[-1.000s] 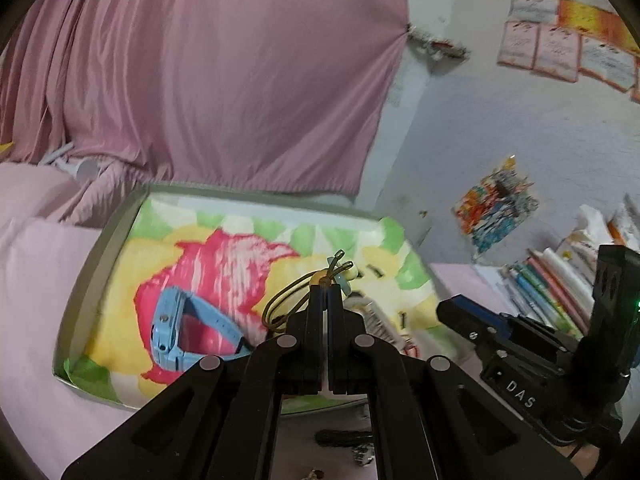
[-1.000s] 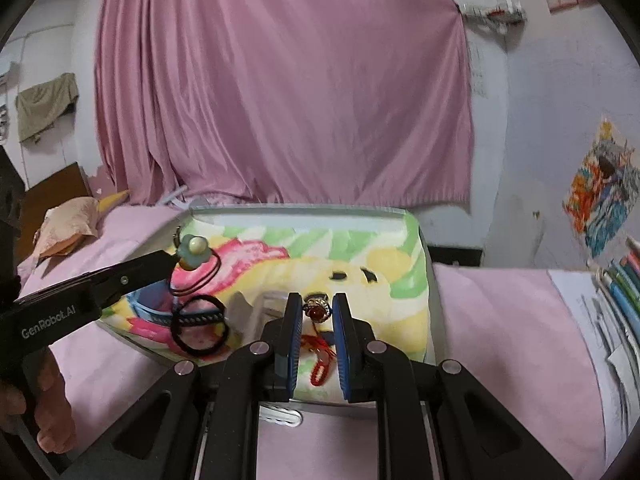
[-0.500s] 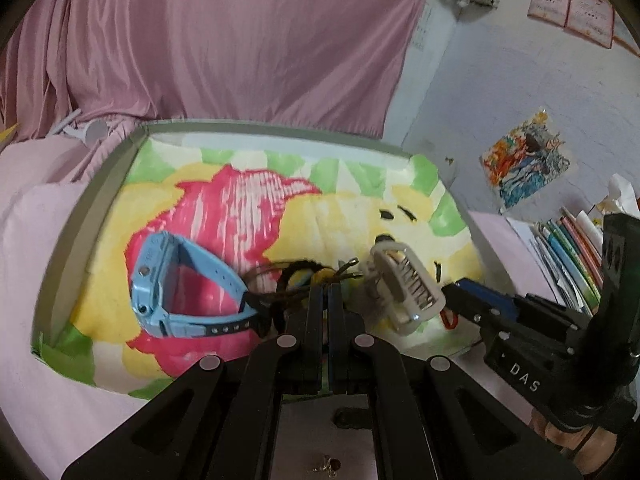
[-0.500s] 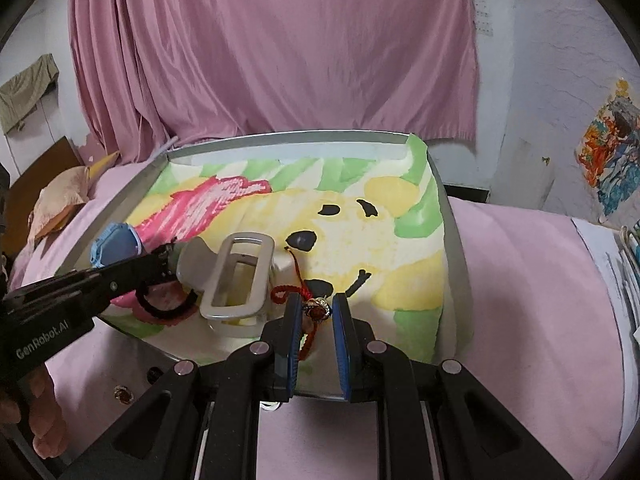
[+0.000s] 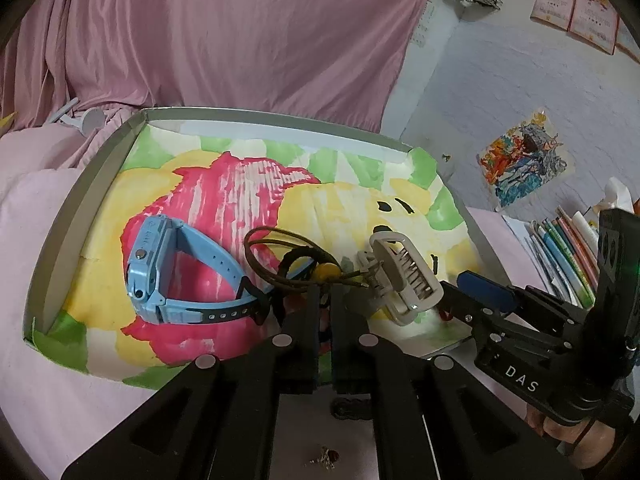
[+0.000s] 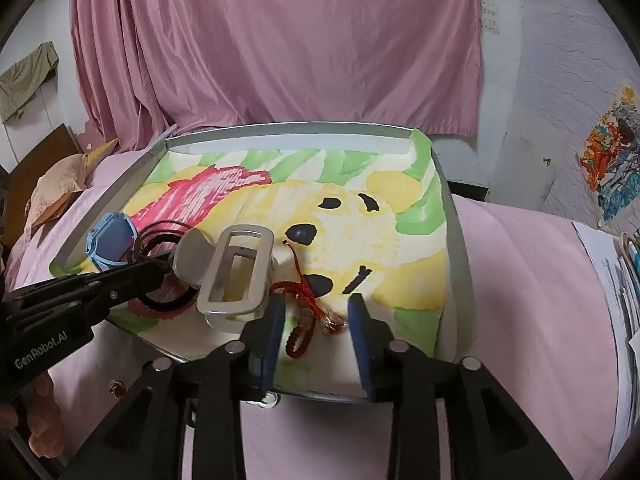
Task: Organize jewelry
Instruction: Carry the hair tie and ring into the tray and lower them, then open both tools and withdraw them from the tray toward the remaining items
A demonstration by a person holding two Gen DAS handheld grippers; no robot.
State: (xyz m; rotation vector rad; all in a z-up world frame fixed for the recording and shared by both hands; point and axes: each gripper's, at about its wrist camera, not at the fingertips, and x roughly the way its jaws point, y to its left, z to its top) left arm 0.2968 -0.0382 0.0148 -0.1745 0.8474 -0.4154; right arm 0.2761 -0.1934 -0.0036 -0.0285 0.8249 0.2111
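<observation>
A metal tray lined with a cartoon-bear cloth lies on the pink bed. In it are a blue watch, a grey hair claw clip, a black hair tie and a red cord bracelet with a bead charm. My left gripper is slightly parted just behind a brown cord with a yellow-green bead that lies on the cloth. My right gripper is open with the red bracelet lying between its fingers.
A pink curtain hangs behind the tray. Books and papers are stacked at the right. A small earring and a dark chain lie on the bed before the tray. A ring lies by the tray's front.
Both grippers came down to the tray. The left let the brown beaded cord down onto the cloth and parted. The right opened and released the red bracelet with its charm.
</observation>
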